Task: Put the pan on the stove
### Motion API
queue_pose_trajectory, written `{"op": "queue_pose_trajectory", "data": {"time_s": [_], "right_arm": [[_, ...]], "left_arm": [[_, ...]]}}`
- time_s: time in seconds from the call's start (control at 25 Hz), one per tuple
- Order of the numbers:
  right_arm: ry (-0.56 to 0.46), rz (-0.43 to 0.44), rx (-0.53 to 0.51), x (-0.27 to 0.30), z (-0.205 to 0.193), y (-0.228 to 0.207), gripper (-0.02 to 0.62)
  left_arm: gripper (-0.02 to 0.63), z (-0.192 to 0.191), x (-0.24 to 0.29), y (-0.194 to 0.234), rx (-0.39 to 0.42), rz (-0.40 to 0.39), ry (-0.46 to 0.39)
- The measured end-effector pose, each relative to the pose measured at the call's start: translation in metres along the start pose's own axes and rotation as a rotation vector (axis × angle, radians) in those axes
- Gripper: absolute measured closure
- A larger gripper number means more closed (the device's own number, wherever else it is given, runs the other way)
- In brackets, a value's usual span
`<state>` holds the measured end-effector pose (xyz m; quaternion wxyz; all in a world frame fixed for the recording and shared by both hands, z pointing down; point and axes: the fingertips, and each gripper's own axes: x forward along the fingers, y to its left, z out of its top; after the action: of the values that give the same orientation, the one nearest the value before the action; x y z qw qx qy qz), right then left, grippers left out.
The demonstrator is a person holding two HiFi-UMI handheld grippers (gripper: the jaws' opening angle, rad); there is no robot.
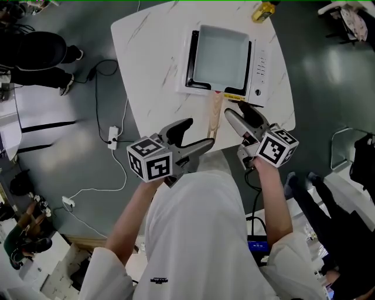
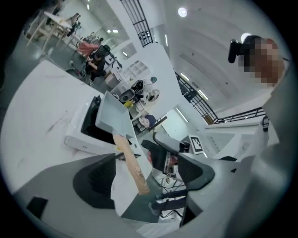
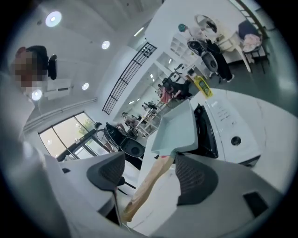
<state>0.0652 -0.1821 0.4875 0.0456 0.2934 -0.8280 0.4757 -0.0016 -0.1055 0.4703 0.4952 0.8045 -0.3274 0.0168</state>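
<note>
A pale square pan (image 1: 222, 54) sits on the black top of a white stove (image 1: 261, 70) on the white table (image 1: 152, 53). Its wooden handle (image 1: 214, 117) points back toward me. My left gripper (image 1: 192, 139) hovers open just left of the handle's end, touching nothing. My right gripper (image 1: 242, 117) stands open just right of the handle, near the stove's front edge. In the left gripper view the handle (image 2: 132, 167) runs between the wide jaws of that gripper (image 2: 144, 175) without contact, up to the pan (image 2: 111, 118). The right gripper view shows its gripper (image 3: 150, 179) likewise wide around the handle (image 3: 149, 186), pan (image 3: 179, 130) beyond.
A yellow object (image 1: 263, 10) lies at the table's far edge. A power strip (image 1: 112, 137) and cables lie on the floor to the left. A seated person (image 1: 35, 53) is at the far left, and furniture stands at the right.
</note>
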Motion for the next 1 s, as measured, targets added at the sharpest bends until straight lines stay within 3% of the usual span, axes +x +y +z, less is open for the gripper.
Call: {"op": "queue_pose_trajectory", "data": {"time_s": [0.16,0.28,0.36,0.44,0.52,0.68,0.8,1.0], "right_arm": [[-0.045,-0.064,-0.137,-0.017,0.018,0.025,0.352],[-0.079,-0.094,-0.235,-0.032,0.027,0.05,0.413],[-0.095,-0.078,-0.228,-0.039,0.028,0.07,0.436],[-0.117,-0.03,-0.169,-0.042,0.029,0.089,0.436],[-0.14,-0.033,-0.205,-0.048,0.031,0.103,0.442],[-0.212,-0.093,-0.335,-0.067,0.048,0.119,0.512],[-0.245,-0.127,-0.431,-0.079,0.056,0.132,0.512],[-0.208,-0.161,-0.586,-0.083,0.049,0.148,0.514]], "left_arm": [[0.277,0.029,-0.021,-0.01,0.124,0.072,-0.088],[0.424,0.051,-0.037,-0.023,0.189,0.108,-0.161],[0.441,0.064,-0.048,-0.031,0.242,0.145,-0.197],[0.523,0.072,-0.056,-0.036,0.303,0.192,-0.211],[0.601,0.077,-0.063,-0.04,0.341,0.242,-0.22],[0.605,0.09,-0.081,-0.047,0.347,0.317,-0.294],[0.606,0.096,-0.09,-0.054,0.361,0.334,-0.324],[0.606,0.098,-0.096,-0.065,0.389,0.315,-0.333]]}}
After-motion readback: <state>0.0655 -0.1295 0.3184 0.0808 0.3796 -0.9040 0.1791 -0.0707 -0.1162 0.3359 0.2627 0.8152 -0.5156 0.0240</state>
